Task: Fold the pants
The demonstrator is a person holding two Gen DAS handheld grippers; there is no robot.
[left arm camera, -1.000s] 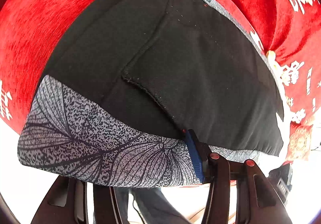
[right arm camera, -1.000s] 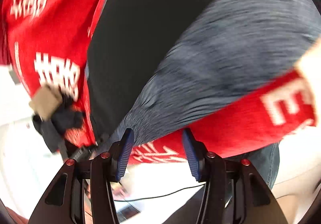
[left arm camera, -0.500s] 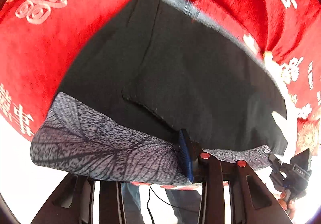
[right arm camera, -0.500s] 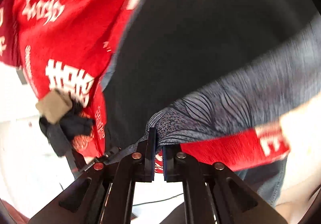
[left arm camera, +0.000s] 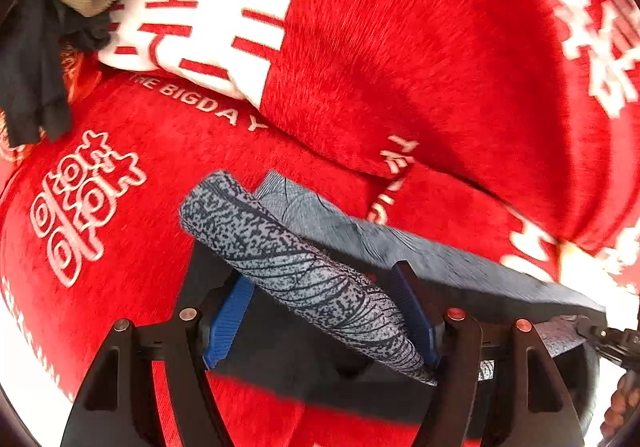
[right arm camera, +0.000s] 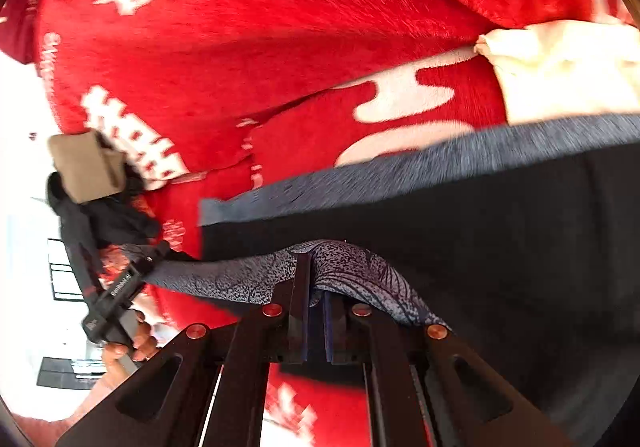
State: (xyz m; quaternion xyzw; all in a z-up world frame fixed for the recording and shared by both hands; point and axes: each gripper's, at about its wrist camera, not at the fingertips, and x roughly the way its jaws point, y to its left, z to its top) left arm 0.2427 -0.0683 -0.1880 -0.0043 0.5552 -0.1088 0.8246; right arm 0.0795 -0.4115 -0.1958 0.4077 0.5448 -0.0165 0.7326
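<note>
The pants lie on the blanket. Their waistband runs between the left gripper's fingers. A bundle of clothes sits far left.

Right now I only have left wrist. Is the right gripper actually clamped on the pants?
Observer: Yes. The right gripper is shut on the patterned hem, with fabric bunched over its tips.
Operator: Hem slack between the grippers?
Observer: No sag visible. It runs as a straight band from there toward the left gripper.
Operator: Where's the rest of the garment?
Observer: The black panel spreads out to the right of the right gripper, with the red blanket beyond it.
</note>
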